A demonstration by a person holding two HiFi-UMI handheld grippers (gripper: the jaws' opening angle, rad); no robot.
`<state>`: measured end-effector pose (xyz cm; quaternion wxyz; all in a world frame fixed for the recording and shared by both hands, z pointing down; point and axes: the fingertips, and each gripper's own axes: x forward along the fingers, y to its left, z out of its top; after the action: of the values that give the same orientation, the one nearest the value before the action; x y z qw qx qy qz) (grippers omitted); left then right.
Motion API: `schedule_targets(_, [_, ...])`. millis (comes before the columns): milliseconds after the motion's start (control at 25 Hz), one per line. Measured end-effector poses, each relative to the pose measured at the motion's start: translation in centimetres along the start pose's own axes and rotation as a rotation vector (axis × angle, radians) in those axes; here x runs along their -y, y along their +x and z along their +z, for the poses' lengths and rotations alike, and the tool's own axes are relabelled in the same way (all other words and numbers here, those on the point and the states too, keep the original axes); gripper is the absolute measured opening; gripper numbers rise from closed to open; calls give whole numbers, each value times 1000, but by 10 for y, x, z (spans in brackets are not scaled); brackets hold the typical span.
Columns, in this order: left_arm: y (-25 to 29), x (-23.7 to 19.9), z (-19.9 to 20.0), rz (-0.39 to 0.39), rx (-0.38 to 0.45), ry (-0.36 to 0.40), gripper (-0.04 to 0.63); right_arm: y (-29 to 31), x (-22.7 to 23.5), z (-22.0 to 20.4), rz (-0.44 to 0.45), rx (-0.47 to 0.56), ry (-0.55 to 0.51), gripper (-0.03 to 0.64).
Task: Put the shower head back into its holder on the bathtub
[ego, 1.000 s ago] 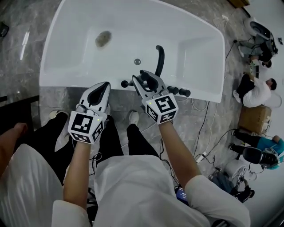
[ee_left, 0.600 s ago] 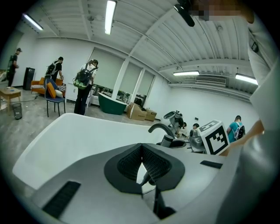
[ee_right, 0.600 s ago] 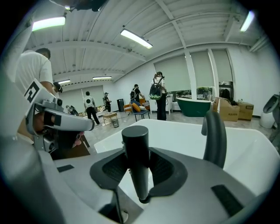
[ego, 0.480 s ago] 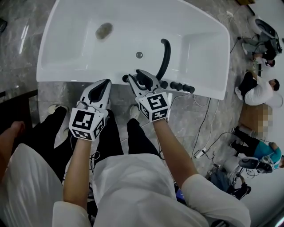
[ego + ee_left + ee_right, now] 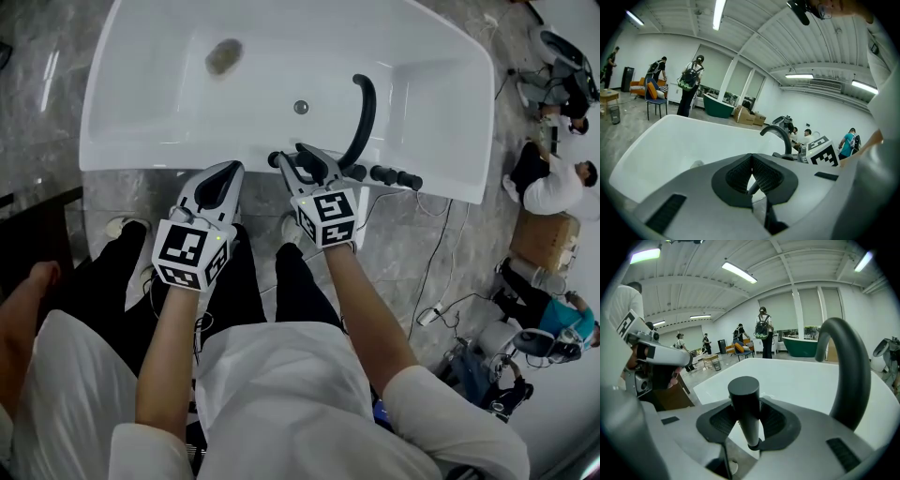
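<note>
nearest, left gripper (image 5: 223,178) hangs over the floor just short of the bathtub (image 5: 141,155) near rim. its pads are pressed together with nothing between them (clear in the left gripper view (image 5: 751,161)). right gripper (image 5: 309,161) is beside it to the right, over the near rim, pinching the shower head (image 5: 302,159), a black round stick. in the right gripper view (image 5: 745,416) the shower head (image 5: 744,399) stands upright between the pads, gripped on its shaft below the top.

just right of it, a row of black knobs (image 5: 384,174) sits on the rim. the holder is probably at the left end of that row (too small to be sure). farther, the curved black spout (image 5: 362,111) arches over the tub, then the drain (image 5: 301,107).

risks, as a guess: the round smooth shaft could slide or twist in the pinch. if it comes down off-centre it could catch the holder's edge, bump a knob or the spout, or drop into the tub or onto the floor. no hose visible, so can't judge tug.
</note>
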<state>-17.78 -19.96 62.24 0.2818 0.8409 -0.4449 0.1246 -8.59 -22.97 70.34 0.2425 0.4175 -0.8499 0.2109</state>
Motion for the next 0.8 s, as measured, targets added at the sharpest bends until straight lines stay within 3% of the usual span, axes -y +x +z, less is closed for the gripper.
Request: schedule_targets(800, [8, -10, -19, -27, -34, 4, 11, 21, 2, -37, -42, -35, 12, 144])
